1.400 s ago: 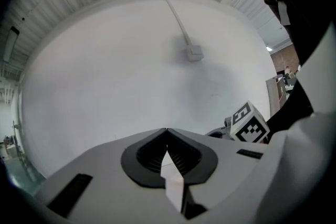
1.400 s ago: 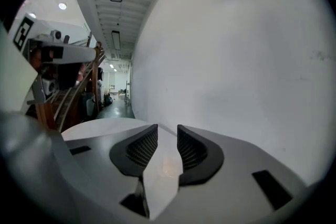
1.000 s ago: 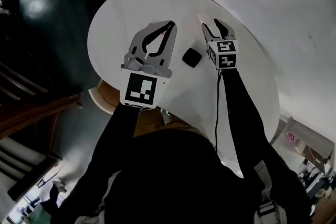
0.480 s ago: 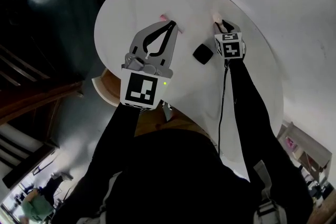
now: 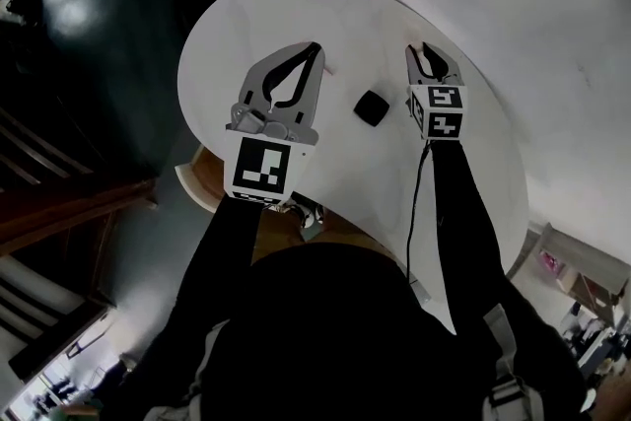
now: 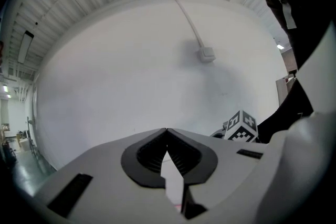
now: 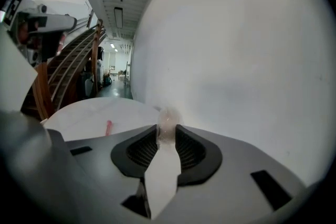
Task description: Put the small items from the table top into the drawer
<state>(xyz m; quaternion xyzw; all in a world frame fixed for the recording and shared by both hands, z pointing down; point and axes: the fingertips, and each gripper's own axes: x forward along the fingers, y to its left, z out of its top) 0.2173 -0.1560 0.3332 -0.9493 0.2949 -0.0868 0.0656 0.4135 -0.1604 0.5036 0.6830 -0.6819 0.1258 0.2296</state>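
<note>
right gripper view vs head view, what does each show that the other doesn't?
Only the right gripper view: a small pale translucent lump pinched between the pads of the right tool, whose jaws have just been closing on it. Only the head view: the small black square block lying on the round white table. Both: that table and the right tool.

A round white table [image 5: 266,15] bears a small black block [image 5: 371,107] and a thin pink stick [image 7: 108,126].
</note>
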